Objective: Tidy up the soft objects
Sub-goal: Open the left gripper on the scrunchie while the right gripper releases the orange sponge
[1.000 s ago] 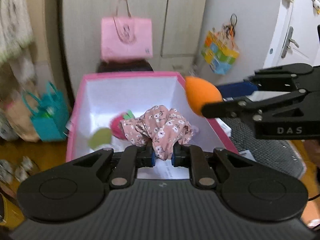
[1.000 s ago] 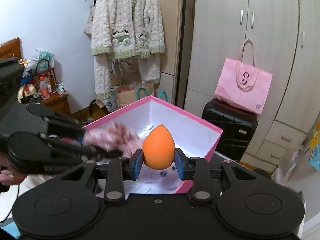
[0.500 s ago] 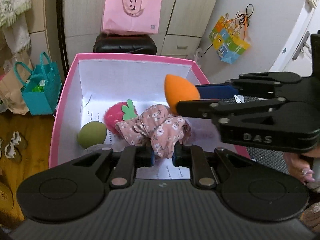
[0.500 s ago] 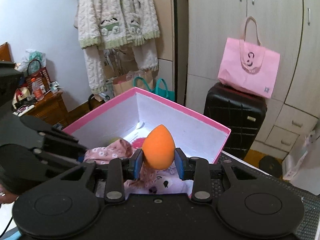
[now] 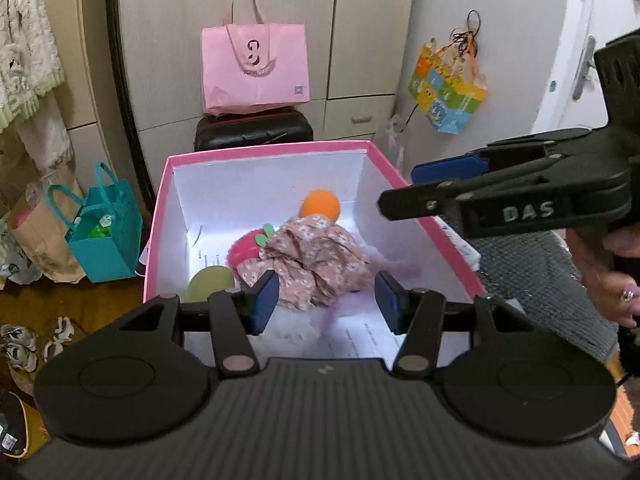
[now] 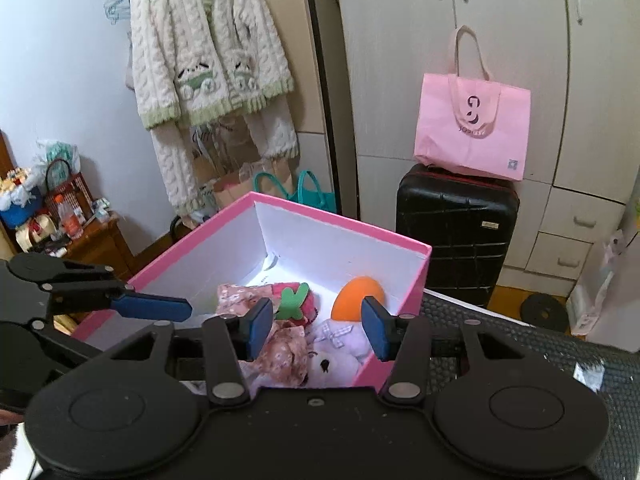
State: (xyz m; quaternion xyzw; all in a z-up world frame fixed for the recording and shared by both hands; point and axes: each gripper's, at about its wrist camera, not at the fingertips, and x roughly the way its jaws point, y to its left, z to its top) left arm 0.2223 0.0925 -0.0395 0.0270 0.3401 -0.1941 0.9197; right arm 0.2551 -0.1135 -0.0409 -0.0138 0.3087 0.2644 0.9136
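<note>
Both grippers over the pink box [image 5: 158, 216], jaws opening on both, nothing pinched in either

Left gripper [image 5: 326, 300]: blue pads spread, pointing down into the box. Floral cloth [image 5: 316, 260] sits in the gap between them in the left wrist view, but it lies on the box contents and the pads are clear of it

Right gripper [image 6: 316, 326]: pads spread too, pointing down over the near corner of the box. Orange sponge [image 6: 358, 298] is down inside the box against the right-hand white wall, free of the pads. In the left wrist view the same sponge [image 5: 320, 205] is at the far wall, just behind the cloth

Box contents, left wrist view: strawberry plush [image 5: 246, 246] with green leaf touching the left edge of the cloth, green sponge [image 5: 210, 284] near the left wall by the left pad, lilac plush toy [image 6: 336, 350] under and beside the cloth at the near side. It reads clearer in the right wrist view, face up next to the cloth

Right gripper body comes in from the right edge of the left wrist view, above the box rim, with a hand [image 5: 612, 272] on its grip

Behind the box: black suitcase [image 6: 456, 232] with a pink tote bag [image 6: 474, 128] on top, teal bag [image 5: 106, 236] on the floor to the left
</note>
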